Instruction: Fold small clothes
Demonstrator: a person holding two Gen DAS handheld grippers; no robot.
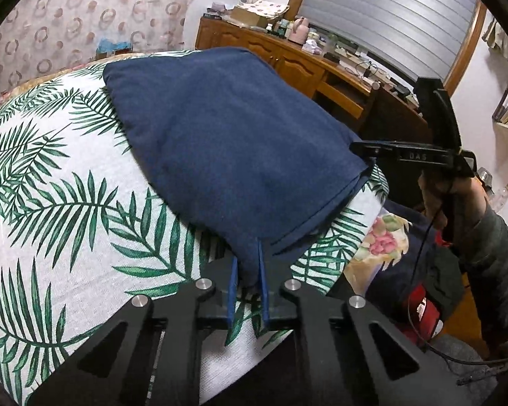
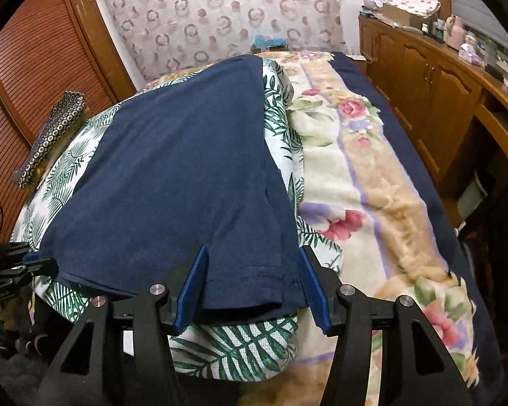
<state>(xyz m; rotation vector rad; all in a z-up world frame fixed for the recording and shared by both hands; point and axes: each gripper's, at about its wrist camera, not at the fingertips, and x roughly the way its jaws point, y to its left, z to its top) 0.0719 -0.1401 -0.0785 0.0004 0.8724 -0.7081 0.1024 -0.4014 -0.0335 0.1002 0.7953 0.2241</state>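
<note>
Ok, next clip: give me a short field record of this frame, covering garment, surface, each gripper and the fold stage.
garment: navy blue garment, spread flat, near hem towards the cameras
surface: palm-leaf print cover lying over a floral blanket on a bed
left gripper: left gripper shut on the garment's near corner, cloth pinched between the blue pads
right gripper: right gripper open, fingers either side of the near hem, pads not pressing
fold stage: no fold visible yet; one corner gripped, the other not yet
background: wooden cabinets to the right of the bed
</note>
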